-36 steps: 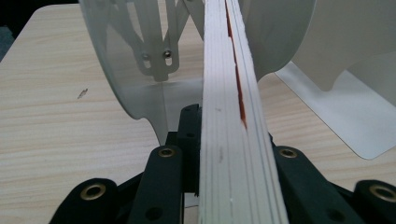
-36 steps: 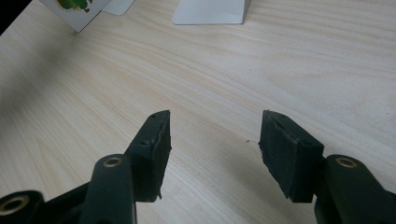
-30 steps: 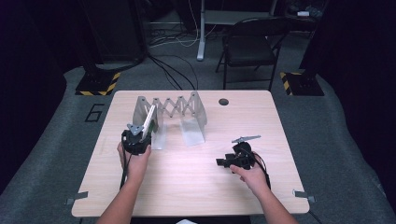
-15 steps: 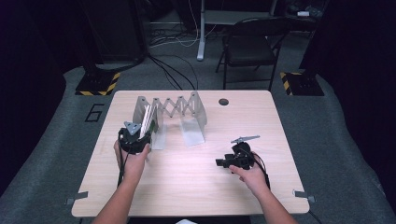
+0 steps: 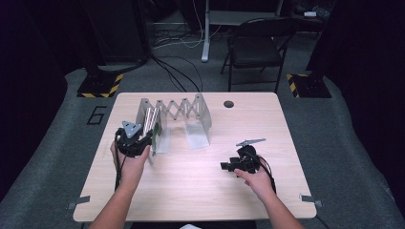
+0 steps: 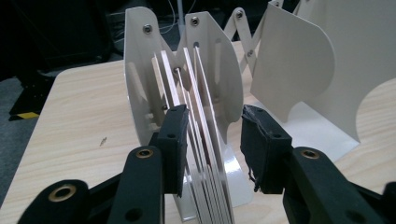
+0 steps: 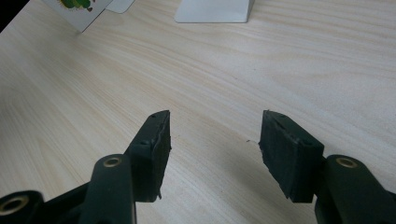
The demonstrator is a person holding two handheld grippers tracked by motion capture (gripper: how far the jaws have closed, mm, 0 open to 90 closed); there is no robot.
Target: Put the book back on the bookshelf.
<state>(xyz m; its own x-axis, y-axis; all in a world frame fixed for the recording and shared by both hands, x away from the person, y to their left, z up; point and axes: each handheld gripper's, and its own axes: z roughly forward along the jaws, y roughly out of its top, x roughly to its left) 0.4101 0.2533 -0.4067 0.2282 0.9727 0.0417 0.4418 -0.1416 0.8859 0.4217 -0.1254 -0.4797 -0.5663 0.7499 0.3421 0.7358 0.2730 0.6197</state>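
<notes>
Now a white metal expanding rack (image 5: 174, 114) is seen standing toward the far edge of the table (image 5: 191, 191), its upright dividers joined by a scissor lattice along the back. Curved tops and riveted joints are shown on the dividers in the left gripper view (image 6: 140, 60), and each divider is turned out into a flat foot on the wood. Several thin white cards or boards (image 6: 198, 140) are held upright and packed close together in the slot at the rack's left end; the wider slot beside it (image 6: 308, 126) is seen bare.

At that left end the left gripper (image 5: 143, 140) is held, its jaws spread apart with the edges of the thin boards lying between them (image 6: 212, 140); the left pad is just beside the stack, while the right pad is kept apart from it, so nothing is clamped. A green-printed edge (image 5: 155, 136) is glimpsed at the gripper in the high view.

Nearer the right edge, well apart from the rack, the right gripper (image 5: 229, 166) is held low over bare wood, its jaws wide apart with nothing between them (image 7: 215, 135). A small dark round hole (image 5: 229, 103) is seen by the far edge.
</notes>
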